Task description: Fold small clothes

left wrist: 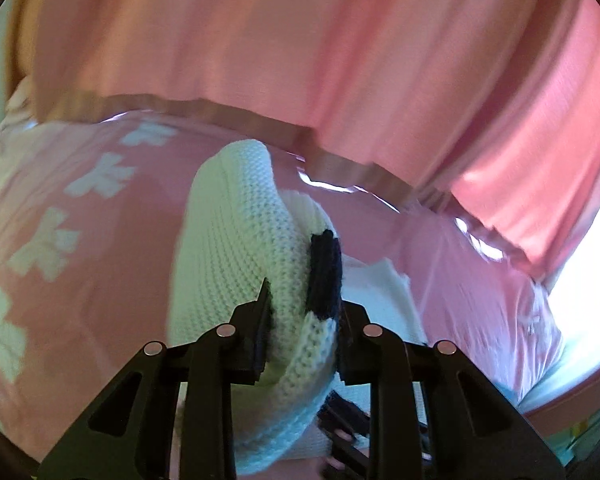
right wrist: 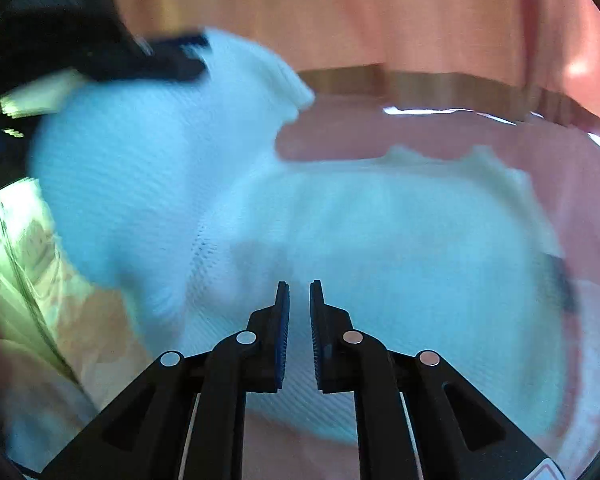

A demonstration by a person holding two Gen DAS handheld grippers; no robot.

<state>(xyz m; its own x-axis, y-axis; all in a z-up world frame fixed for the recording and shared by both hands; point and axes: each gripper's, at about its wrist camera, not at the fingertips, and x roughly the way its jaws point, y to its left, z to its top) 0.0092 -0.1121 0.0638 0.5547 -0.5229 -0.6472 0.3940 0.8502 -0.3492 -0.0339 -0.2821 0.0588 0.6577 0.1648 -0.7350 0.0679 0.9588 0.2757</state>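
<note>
Cream chunky-knit garment [left wrist: 236, 248], ribbed at the edge, with a dark navy patch [left wrist: 325, 272] sewn near the rim: pinched between the two black fingers of the left gripper [left wrist: 302, 320]. Jaws closed onto the knit fold, the left pad pressed into the cream side, the right pad touching the fabric just below the navy patch. Raised off the pink bedsheet with white flower shapes [left wrist: 60, 240], the held portion arching upward and away from the fingers. More of the same knit lying flat on the sheet just beside and below the lifted part. Pink pleated curtain [left wrist: 300, 40] behind, above a brown wooden ledge [left wrist: 260, 120]. Much blur throughout.

Seen from the right wrist camera: same pale knit garment [right wrist: 380, 240] spread wide across the pink sheet [right wrist: 540, 144], one end hauled up at upper left where the left gripper [right wrist: 172, 56] clamps it. Right gripper [right wrist: 299, 292] poised low over the flat middle of the knit, jaws parted only by a narrow gap, blue-faced pads [right wrist: 283, 332] facing each other with nothing between them. Whether the tips touch the fabric beneath: cannot tell. Pale floral cloth [right wrist: 60, 320] at lower left, beside the garment.
</note>
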